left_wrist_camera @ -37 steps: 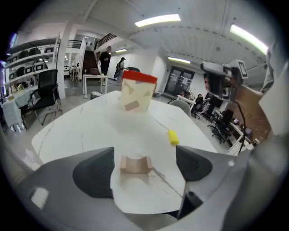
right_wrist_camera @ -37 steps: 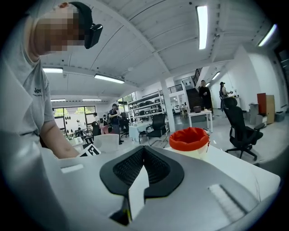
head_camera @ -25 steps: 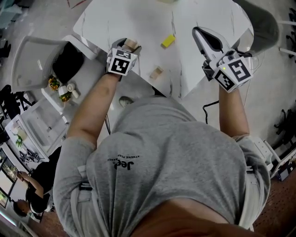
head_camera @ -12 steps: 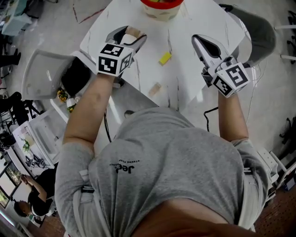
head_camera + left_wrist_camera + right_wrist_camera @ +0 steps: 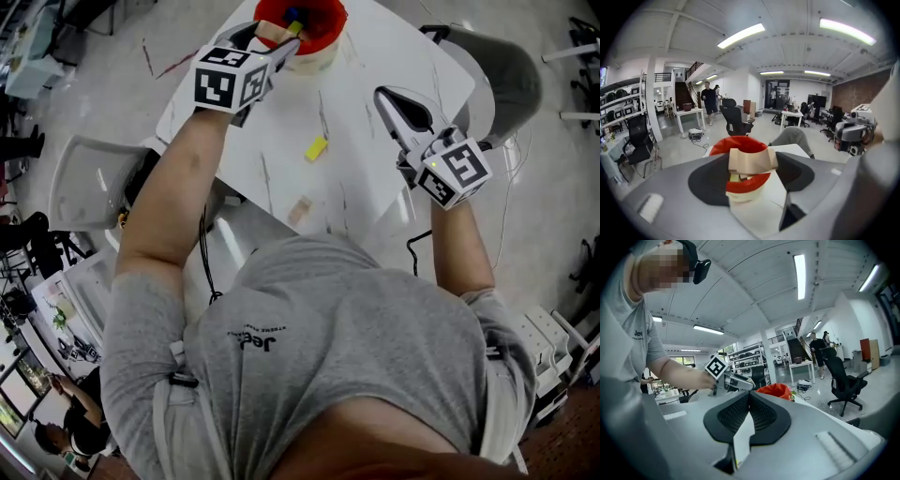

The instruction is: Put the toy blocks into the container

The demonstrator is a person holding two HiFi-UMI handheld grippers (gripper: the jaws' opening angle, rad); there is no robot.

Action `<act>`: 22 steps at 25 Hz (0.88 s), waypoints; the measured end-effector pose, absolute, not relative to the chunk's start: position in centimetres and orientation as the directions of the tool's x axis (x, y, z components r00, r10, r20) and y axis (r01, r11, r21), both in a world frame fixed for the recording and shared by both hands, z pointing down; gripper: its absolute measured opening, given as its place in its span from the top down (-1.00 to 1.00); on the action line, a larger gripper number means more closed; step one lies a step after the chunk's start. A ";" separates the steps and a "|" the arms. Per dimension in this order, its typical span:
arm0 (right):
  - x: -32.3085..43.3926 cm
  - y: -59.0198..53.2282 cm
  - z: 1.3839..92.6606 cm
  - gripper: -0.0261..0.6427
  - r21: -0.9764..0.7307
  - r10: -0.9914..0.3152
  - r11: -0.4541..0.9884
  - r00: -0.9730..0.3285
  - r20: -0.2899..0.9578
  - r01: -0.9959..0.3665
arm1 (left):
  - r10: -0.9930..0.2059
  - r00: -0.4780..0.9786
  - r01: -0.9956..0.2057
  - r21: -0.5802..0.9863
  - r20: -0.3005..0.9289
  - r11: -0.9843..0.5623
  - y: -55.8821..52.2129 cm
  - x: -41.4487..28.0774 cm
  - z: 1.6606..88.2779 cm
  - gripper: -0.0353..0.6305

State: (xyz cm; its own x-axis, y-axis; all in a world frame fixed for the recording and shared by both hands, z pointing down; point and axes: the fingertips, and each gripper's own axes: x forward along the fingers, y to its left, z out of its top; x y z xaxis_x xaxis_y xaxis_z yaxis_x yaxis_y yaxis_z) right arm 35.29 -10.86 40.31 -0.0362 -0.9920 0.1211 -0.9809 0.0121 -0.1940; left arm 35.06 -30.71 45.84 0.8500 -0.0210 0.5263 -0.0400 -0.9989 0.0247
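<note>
Container (image 5: 319,58) at table's (image 5: 394,66) far end, blocks (image 5: 316,148) nearer

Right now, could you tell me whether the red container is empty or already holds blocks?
Not empty: coloured blocks show inside the container, just beyond the wooden block that the left gripper holds.

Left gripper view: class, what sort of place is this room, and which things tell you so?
Probably an open-plan office or workshop: a black office chair, white desks with monitors, and ceiling strip lights.
</note>
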 end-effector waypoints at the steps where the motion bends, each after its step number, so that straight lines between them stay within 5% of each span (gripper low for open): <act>1: 35.7 -10.6 40.3 0.91 -0.196 -0.992 0.003 -0.027 0.122 -0.981 | -0.018 0.846 -0.034 0.020 0.532 -0.999 -30.8 36.0 46.0 -0.14; 9: 37.9 -8.3 40.9 0.91 -0.210 -0.992 -0.063 0.038 0.122 -0.976 | -0.041 0.820 -0.027 -0.033 0.570 -0.999 -32.1 40.7 47.8 -0.15; 12: 38.2 -7.9 41.0 0.91 -0.212 -0.991 -0.075 0.048 0.128 -0.974 | -0.036 0.832 -0.023 -0.032 0.553 -0.999 -32.2 41.5 48.0 -0.39; 22: 37.3 -8.5 39.6 0.91 -0.188 -0.992 -0.058 0.036 0.118 -0.980 | 0.049 0.874 0.058 -0.003 0.484 -0.998 -28.0 38.1 44.5 -0.41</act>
State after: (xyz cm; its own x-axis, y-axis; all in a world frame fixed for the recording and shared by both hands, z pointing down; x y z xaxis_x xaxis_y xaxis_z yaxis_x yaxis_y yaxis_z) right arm 37.26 -8.52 39.62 0.0360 -0.9924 0.1179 -0.9804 -0.0579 -0.1882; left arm 38.06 -28.05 44.48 0.8735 0.0494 0.4843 0.0583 -0.9983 -0.0032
